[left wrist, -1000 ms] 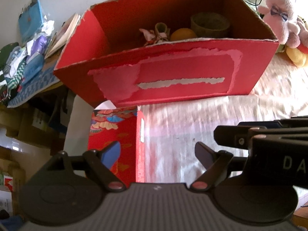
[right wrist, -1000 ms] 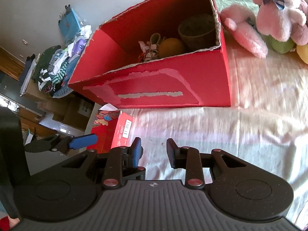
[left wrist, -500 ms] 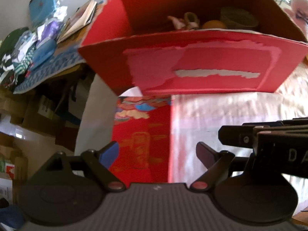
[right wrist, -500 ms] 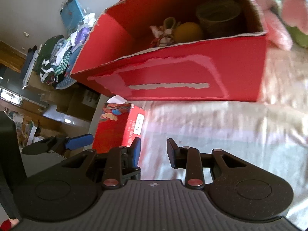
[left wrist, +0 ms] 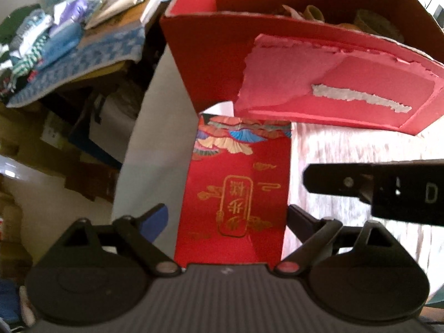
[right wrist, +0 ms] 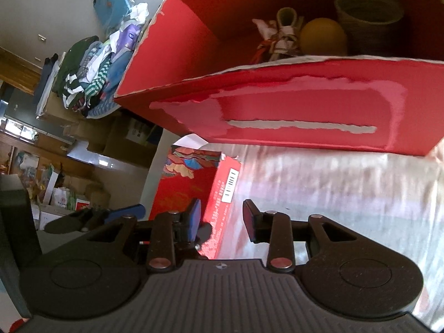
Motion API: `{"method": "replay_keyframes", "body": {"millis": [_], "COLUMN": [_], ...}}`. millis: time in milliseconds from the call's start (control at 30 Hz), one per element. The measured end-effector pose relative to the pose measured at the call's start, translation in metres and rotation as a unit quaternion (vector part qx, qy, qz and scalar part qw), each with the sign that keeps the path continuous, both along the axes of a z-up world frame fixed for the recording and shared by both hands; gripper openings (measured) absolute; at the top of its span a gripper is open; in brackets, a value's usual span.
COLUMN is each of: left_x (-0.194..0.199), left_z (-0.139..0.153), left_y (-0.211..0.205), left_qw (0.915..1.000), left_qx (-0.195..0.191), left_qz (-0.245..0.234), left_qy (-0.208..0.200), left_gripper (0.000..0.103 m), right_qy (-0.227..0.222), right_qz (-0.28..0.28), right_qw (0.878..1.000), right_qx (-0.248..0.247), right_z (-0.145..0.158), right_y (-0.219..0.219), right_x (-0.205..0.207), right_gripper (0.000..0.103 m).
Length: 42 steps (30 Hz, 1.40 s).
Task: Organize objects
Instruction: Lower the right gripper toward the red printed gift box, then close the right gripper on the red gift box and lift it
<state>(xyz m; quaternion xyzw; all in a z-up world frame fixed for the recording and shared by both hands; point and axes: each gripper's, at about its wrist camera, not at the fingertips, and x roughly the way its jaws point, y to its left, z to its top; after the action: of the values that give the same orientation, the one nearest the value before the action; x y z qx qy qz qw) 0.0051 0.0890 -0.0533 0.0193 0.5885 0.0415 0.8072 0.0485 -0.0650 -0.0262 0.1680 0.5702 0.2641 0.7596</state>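
Left wrist view: my left gripper point(left wrist: 227, 216) spread wide, tissue box point(left wrist: 238, 183) between fingers, contact unclear. Tissue box lies at edge of cloth-covered surface point(left wrist: 347, 149), just before big red carton point(left wrist: 319, 83). Carton contents barely visible over rim.

Right wrist view: my right gripper point(right wrist: 222, 219) parted, holding nothing, over cloth beside tissue box point(right wrist: 194, 188); barcode side shows only here. Carton point(right wrist: 305, 111) interior visible: orange point(right wrist: 323, 36), woven basket point(right wrist: 367, 14), small shoe point(right wrist: 285, 33).
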Motion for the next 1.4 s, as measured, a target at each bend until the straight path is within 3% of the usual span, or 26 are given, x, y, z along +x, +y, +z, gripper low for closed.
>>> {"method": "replay_keyframes", "body": {"millis": [400, 733, 900, 1400], "left_x": [0.011, 0.021, 0.025, 0.026], "left_z": [-0.022, -0.030, -0.030, -0.028], "left_y": [0.019, 0.017, 0.018, 0.007], "left_qw": [0.9989, 0.9980, 0.9977, 0.9964], "left_qx": [-0.036, -0.031, -0.031, -0.030], "left_qz": [-0.013, -0.040, -0.049, -0.068], "left_qy": [0.028, 0.036, 0.035, 0.041], "left_gripper": [0.093, 0.084, 0.084, 0.081], "right_qy": [0.021, 0.039, 0.050, 0.054], "right_qz": [0.000, -0.012, -0.012, -0.006], "right_qw": [1.000, 0.999, 0.999, 0.998], "right_qx": [-0.012, 0.000, 0.008, 0.009], "right_z": [-0.013, -0.021, -0.025, -0.024], "right_y": [0.023, 0.021, 0.021, 0.013], "right_x": [0.012, 0.017, 0.017, 0.016], "right_gripper": [0.037, 0.038, 0.043, 0.043]}}
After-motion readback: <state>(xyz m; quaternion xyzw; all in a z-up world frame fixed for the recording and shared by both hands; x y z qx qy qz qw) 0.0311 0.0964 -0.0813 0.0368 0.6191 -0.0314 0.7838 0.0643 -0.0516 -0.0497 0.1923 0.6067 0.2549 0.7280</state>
